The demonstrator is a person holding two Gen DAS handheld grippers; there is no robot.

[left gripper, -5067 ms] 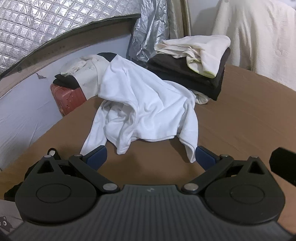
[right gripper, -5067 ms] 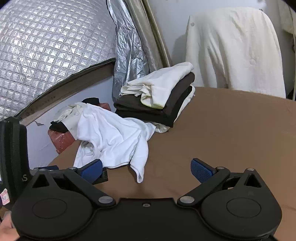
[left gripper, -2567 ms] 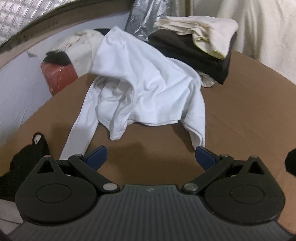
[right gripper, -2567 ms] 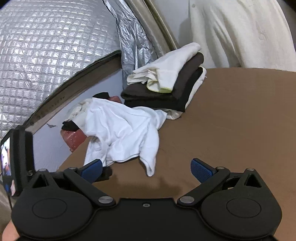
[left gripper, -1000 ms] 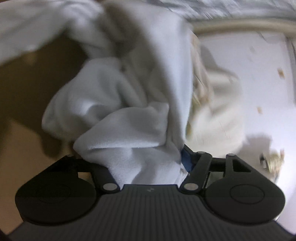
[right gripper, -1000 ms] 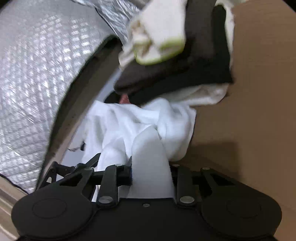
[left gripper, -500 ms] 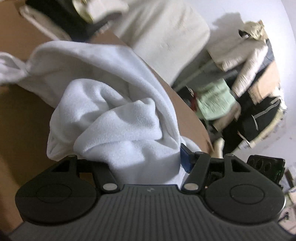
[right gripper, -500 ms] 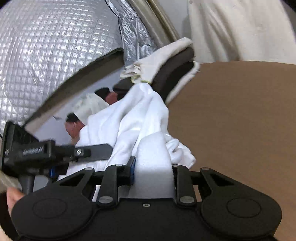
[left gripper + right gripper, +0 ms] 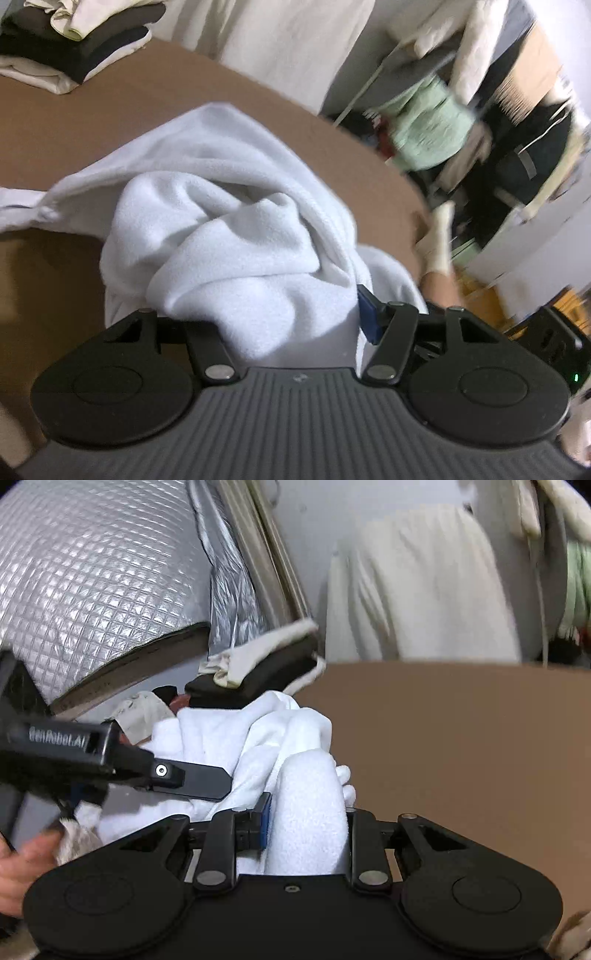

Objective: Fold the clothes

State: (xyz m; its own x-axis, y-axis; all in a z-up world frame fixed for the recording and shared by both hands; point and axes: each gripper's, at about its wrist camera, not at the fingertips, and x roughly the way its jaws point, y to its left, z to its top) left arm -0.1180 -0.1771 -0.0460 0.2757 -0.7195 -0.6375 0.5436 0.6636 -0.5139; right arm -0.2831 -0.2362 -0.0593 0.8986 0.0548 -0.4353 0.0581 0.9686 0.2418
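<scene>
Indoors, a brown bench (image 9: 110,122) is seen carrying a folded stack (image 9: 70,44), with quilted foil (image 9: 85,576) behind. Above it, a white garment (image 9: 229,229) is gripped by both left tongs (image 9: 295,314) and right tongs (image 9: 306,823), angled downward.

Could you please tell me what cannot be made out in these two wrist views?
- Left wrist: the left gripper has its left finger buried under the white garment.
- Left wrist: clutter beyond the table is motion-blurred.
- Right wrist: the folded stack is partly hidden behind the garment.
</scene>
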